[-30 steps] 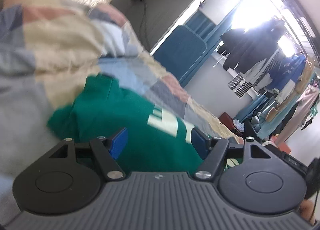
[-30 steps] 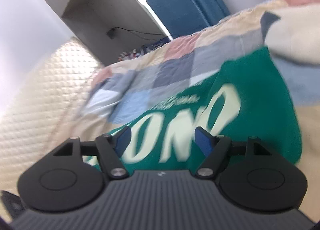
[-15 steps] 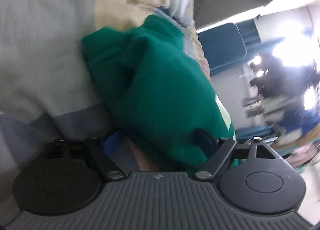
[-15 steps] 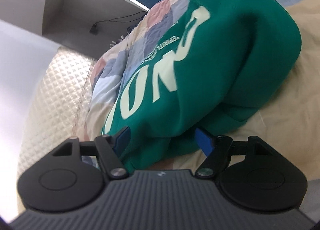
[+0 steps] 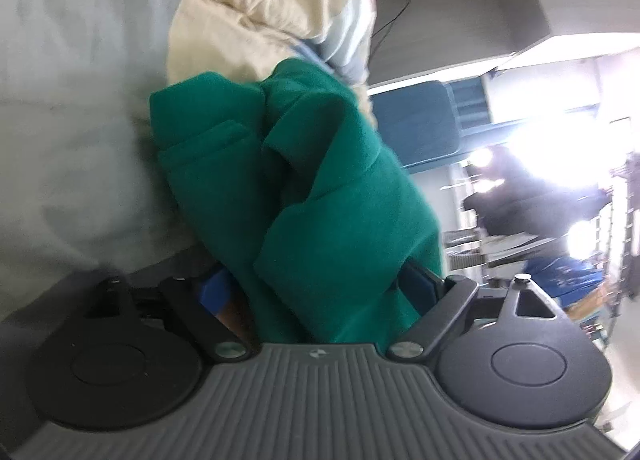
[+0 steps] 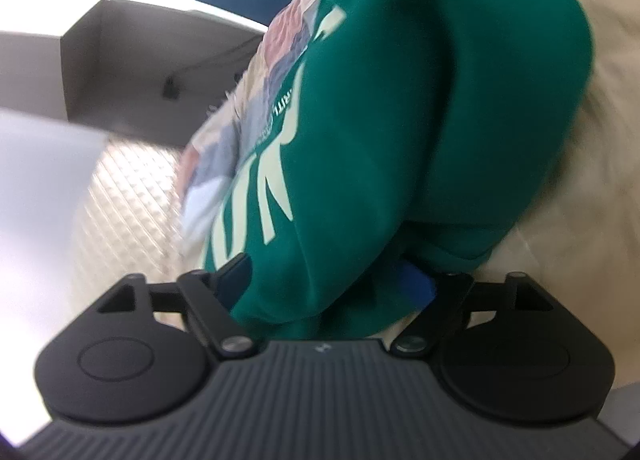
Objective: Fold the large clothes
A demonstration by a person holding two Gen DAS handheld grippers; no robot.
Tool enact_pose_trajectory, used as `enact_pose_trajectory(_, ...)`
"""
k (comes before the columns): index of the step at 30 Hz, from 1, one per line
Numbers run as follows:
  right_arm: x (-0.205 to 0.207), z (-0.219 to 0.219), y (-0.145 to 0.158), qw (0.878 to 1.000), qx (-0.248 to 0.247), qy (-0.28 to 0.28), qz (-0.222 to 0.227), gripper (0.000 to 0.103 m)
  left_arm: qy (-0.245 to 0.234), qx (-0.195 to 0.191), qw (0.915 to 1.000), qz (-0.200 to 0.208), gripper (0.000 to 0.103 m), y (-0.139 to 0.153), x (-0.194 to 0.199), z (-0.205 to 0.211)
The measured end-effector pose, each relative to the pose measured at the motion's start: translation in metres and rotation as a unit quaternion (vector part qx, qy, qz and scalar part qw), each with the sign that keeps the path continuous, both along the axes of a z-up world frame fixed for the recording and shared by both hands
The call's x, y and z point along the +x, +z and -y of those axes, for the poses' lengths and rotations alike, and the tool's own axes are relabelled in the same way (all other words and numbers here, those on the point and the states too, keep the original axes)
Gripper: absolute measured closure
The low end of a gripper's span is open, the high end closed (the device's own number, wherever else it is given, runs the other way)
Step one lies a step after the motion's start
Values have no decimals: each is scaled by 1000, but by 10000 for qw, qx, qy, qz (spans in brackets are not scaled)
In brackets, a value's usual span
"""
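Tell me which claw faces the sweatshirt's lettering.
The right claw: cream lettering shows there; the left claw sees only plain green folds. Both claws' jaws are opening with the sweatshirt between them.

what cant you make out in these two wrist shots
- Large cream lettering on the green sweatshirt, right wrist view: cut off by a fold and blurred, so unreadable.
- Right gripper: jaws opening with the cloth between them; its blue pads are partly buried.
- Left gripper: jaws opening too, cloth between; contact unclear.
- Dark hanging clothes, left wrist view: washed out by window glare.
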State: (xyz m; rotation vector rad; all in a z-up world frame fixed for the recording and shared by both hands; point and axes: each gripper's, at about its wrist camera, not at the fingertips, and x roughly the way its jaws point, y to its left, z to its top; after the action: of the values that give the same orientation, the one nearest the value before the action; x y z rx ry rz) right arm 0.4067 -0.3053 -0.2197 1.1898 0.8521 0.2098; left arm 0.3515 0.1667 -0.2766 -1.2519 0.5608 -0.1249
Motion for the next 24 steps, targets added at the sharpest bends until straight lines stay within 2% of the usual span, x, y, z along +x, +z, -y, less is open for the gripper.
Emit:
enact_pose_trajectory(4, -13, 17, 0, 9982, 97, -596, 10, 16, 163, -474, 9987, 76, 14, -3, -2, -8)
enact_pose_trajectory(7, -22, 30, -6, 9944, 114, -1016, -259, 16, 292, -543, 9981, -62, 14, -2, -3, -9)
enact_pose_trajectory(9, -26, 35, -17, 9918, 279, -1141, -511, 16, 464, -456, 9973, -327, 14, 0, -7, -8)
enact_pose_trajectory(11, -26, 35, -22, 9911, 363, -1159, -548, 16, 534, -417, 9970, -383, 14, 1, -10, -9)
enact_pose_trajectory(14, -21, 30, -20, 9921, 239, -1102, -551, 14, 567, -250, 9966, -534, 13, 4, -11, -7)
enact_pose_trajectory(18, -36, 24, -16, 9921, 370, -1019, -632, 14, 626, -204, 9959, -620, 12, 5, -6, -6)
enact_pose_trajectory(24, -43, 14, -28, 9875, 896, -774, -1040, 14, 713, -210, 9964, -400, 9, 3, 3, -5)
